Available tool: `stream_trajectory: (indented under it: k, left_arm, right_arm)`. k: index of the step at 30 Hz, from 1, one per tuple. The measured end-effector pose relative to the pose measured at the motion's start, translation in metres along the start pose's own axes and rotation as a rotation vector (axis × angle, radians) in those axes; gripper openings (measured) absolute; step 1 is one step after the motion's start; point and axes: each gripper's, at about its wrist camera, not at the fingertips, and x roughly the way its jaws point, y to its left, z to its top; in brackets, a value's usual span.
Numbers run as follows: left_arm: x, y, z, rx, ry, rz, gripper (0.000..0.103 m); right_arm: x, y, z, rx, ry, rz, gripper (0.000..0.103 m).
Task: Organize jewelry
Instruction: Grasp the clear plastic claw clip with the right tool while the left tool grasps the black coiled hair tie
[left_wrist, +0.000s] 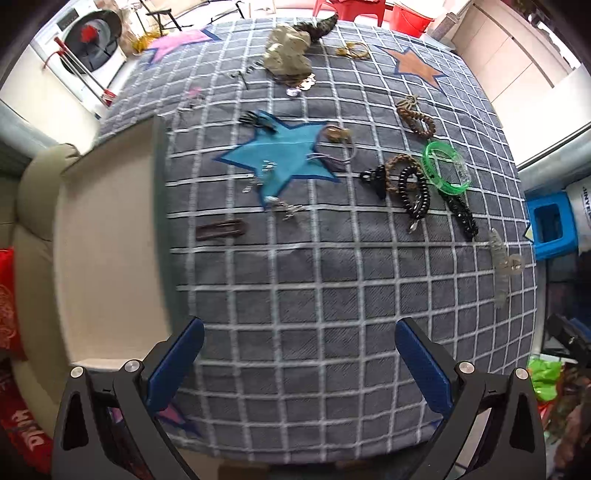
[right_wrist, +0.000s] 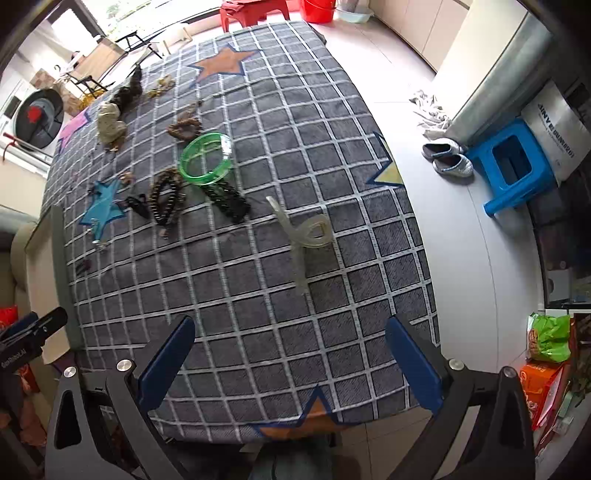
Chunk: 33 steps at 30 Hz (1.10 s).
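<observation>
While both claws hover wide open and empty above the grid-patterned cloth (right_wrist: 295, 295) on the tabletop, the left claw (left_wrist: 299, 354) and right claw (right_wrist: 290, 350) touch nothing; the jewelry lies scattered ahead: a green bangle (right_wrist: 207, 158) beside a black coiled band (right_wrist: 166, 201), a clear hair clip (right_wrist: 303, 236) nearer the right claw, a brown barrette (left_wrist: 221, 229) near the beige tray (left_wrist: 110, 240).

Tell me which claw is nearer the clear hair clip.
Right. The right claw hangs open just short of the clear hair clip; from the left claw, the clip lies far off to its right.
</observation>
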Motion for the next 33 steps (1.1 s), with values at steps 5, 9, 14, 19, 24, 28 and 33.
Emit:
stream_trajectory:
  k: [5,9,14,19,24,28,33]
  left_arm:
    - [0.024,-0.020,0.017,-0.004,0.008,-0.047,0.097]
    - [0.040,-0.039,0.031,0.009,0.017,-0.096,0.096]
    - [0.061,-0.069,0.048,0.055,0.024,-0.172,0.086]
    - [0.084,-0.088,0.065,0.062,0.040,-0.209,0.074]
    - [0.093,-0.102,0.075,0.065,0.030,-0.241,0.074]
    - [0.098,-0.109,0.080,0.067,0.036,-0.257,0.062]
    - [0.100,-0.114,0.085,0.042,0.025,-0.257,0.038]
  right_arm:
    - [0.026,-0.006,0.009,-0.004,0.015,-0.005,0.103]
    - [0.046,-0.008,0.016,0.010,0.032,0.003,0.103]
    - [0.071,-0.009,0.022,0.020,0.057,0.020,0.103]
    - [0.089,-0.012,0.027,0.044,0.068,0.034,0.102]
    - [0.097,-0.012,0.034,0.054,0.065,0.047,0.097]
    - [0.101,-0.011,0.036,0.060,0.053,0.049,0.092]
    - [0.104,-0.012,0.039,0.082,0.054,0.060,0.068]
